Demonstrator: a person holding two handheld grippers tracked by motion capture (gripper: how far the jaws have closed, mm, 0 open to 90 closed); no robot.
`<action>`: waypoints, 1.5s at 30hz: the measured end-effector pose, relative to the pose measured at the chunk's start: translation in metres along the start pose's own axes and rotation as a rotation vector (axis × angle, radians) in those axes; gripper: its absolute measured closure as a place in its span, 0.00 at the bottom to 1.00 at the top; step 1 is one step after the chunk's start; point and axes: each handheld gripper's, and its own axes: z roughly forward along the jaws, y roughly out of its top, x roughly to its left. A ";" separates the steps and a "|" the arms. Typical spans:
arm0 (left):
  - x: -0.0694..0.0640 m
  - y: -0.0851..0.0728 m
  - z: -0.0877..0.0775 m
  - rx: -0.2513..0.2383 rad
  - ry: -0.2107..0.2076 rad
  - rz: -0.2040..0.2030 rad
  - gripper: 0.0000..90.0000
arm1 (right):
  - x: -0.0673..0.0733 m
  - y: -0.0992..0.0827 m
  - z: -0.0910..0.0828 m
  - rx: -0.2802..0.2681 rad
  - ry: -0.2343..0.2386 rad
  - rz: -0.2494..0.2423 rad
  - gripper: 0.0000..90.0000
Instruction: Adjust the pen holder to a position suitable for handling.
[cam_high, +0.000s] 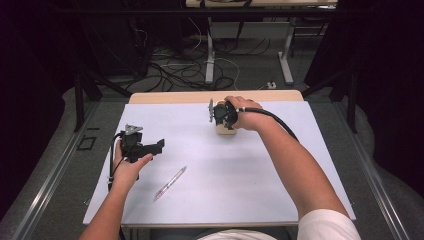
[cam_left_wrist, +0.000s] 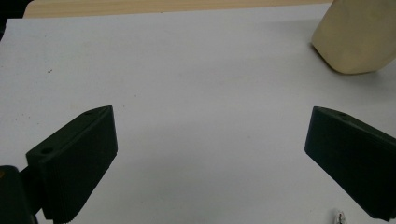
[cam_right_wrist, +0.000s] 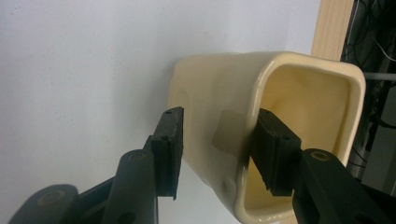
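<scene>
Right hand-held gripper (cam_right_wrist: 215, 149) straddles cream cup (cam_right_wrist: 224, 93) wall, not quite pinching; left hand-held gripper (cam_left_wrist: 210, 154) spread over worktop (cam_left_wrist: 187, 70).

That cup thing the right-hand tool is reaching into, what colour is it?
The cup is plain cream, no pattern; the right gripper view shows it best.

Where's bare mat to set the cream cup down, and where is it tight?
Widest free patch: the white mat centre, between the pen and the right forearm. Also free: the far-left corner, beyond the left gripper. Tight: the far centre, where the right gripper straddles the cream cup wall, and around the pen.
</scene>
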 end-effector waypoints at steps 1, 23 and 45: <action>0.000 0.000 0.000 0.000 -0.001 0.000 0.03 | 0.000 0.000 0.000 0.000 0.000 0.000 0.65; 0.001 0.000 0.000 0.002 0.003 0.000 0.03 | 0.003 0.001 -0.008 0.011 0.056 0.036 0.87; 0.001 0.000 0.000 0.007 0.014 -0.002 0.04 | 0.020 0.010 -0.012 0.034 0.064 0.069 0.93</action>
